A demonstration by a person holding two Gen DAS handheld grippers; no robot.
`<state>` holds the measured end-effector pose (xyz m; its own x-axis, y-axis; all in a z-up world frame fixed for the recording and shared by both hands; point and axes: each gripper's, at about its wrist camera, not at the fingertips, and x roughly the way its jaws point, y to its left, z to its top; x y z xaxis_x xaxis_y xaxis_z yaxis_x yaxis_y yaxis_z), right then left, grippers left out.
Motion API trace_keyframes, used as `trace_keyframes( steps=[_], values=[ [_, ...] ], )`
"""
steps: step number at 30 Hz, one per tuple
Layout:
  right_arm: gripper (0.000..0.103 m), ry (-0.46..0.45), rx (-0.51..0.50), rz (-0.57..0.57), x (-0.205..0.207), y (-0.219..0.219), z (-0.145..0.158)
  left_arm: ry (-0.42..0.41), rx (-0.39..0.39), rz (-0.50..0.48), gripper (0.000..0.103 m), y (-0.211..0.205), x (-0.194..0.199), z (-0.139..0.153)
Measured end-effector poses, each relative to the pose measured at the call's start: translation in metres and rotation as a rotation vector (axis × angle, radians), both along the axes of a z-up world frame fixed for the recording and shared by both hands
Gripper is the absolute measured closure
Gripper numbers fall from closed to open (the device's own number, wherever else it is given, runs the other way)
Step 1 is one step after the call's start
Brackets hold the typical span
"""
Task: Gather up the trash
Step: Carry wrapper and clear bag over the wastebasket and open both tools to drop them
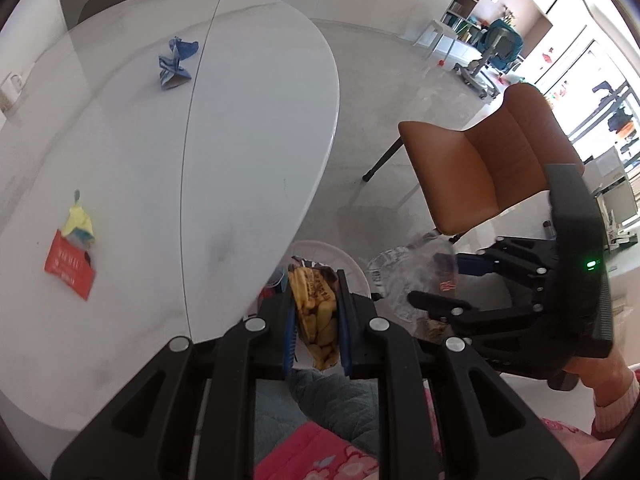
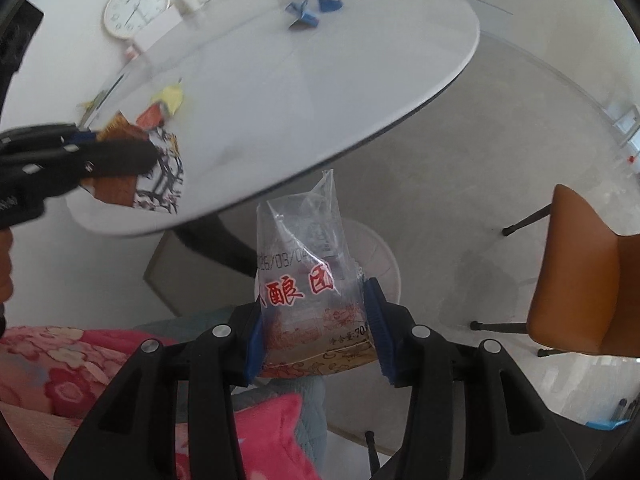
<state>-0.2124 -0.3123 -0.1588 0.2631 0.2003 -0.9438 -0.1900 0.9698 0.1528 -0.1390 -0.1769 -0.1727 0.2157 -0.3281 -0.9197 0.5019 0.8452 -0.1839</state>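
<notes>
In the left wrist view my left gripper (image 1: 315, 280) is shut on a yellow and brown snack wrapper (image 1: 316, 320), held just past the table's edge over a white bin (image 1: 332, 250). The right wrist view shows my right gripper (image 2: 314, 296) shut on a clear plastic bag with red characters (image 2: 304, 256), above the same bin (image 2: 384, 256). Each gripper shows in the other's view: the right gripper (image 1: 444, 280) with its bag (image 1: 400, 276), and the left gripper (image 2: 132, 148) with its wrapper (image 2: 160, 184). A blue wrapper (image 1: 176, 64) and a red and yellow wrapper (image 1: 72, 256) lie on the white table (image 1: 240, 120).
An orange chair (image 1: 480, 168) stands on the grey floor right of the table. The bin sits on the floor beside the table's dark base (image 2: 216, 248). A person's pink patterned clothing (image 2: 60, 368) fills the bottom of both views. A wall clock (image 2: 136, 8) hangs beyond the table.
</notes>
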Motion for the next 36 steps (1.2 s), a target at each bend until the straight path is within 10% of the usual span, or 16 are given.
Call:
trace_keyframes(
  steps=[36],
  values=[
    [0.004, -0.006, 0.023, 0.004, 0.001, -0.001, -0.015, 0.028, 0.021, 0.02, 0.086, 0.008, -0.013, -0.011]
  ],
)
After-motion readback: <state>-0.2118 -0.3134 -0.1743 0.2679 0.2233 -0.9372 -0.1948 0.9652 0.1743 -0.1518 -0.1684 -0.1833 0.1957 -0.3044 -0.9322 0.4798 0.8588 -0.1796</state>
